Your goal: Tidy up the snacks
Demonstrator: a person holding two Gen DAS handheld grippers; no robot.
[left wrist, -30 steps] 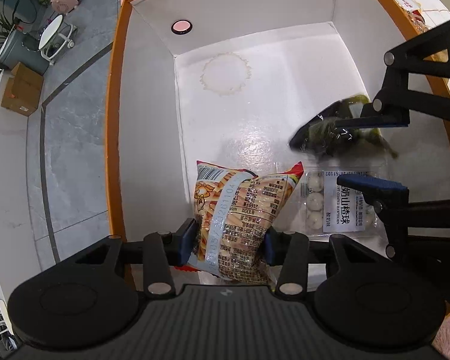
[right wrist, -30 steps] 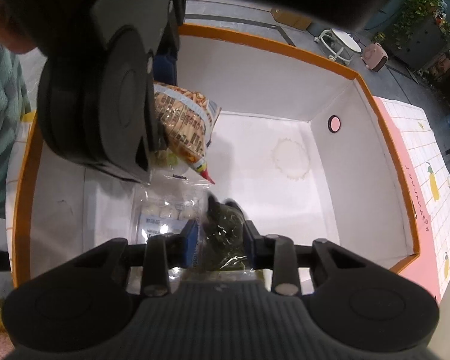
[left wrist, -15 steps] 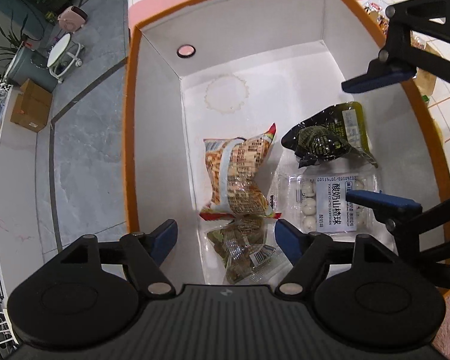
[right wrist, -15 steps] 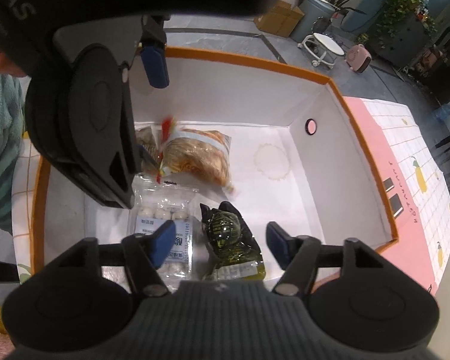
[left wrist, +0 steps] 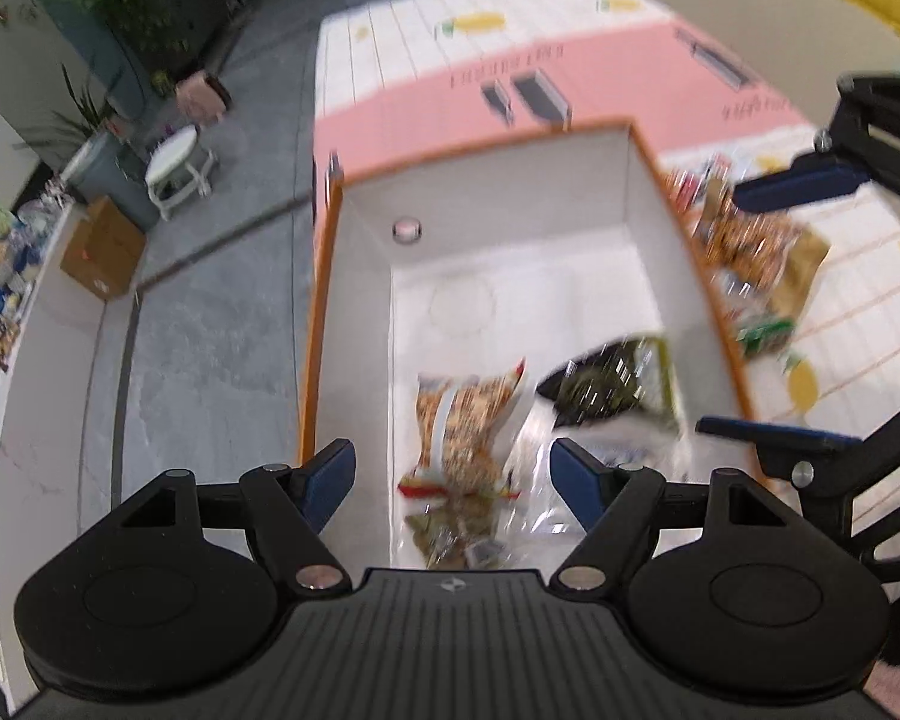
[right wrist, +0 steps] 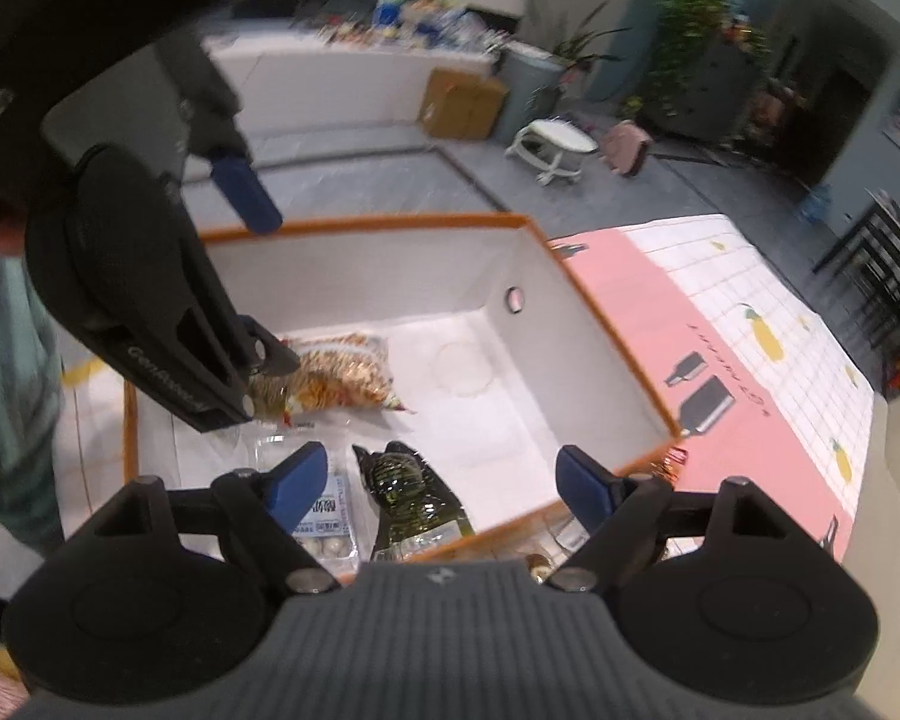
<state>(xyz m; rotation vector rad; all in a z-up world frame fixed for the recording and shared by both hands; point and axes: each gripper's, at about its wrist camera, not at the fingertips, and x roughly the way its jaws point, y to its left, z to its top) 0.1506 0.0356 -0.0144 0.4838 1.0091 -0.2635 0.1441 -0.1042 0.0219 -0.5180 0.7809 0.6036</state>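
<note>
Your right gripper (right wrist: pixel 441 483), jaws opening and empty, is hovering nearer the loose snacks (left wrist: pixel 756 252) lying right of your spread, empty left gripper (left wrist: pixel 453 474).

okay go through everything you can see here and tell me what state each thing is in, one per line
left gripper: open, empty, above the box.
right gripper: jaws opening, nothing between them.
box: open-topped, partly filled.
orange snack bag: lying in the box, released.
dark green packet: lying in the box, released.
clear tray of white balls: flat on the box floor.
</note>
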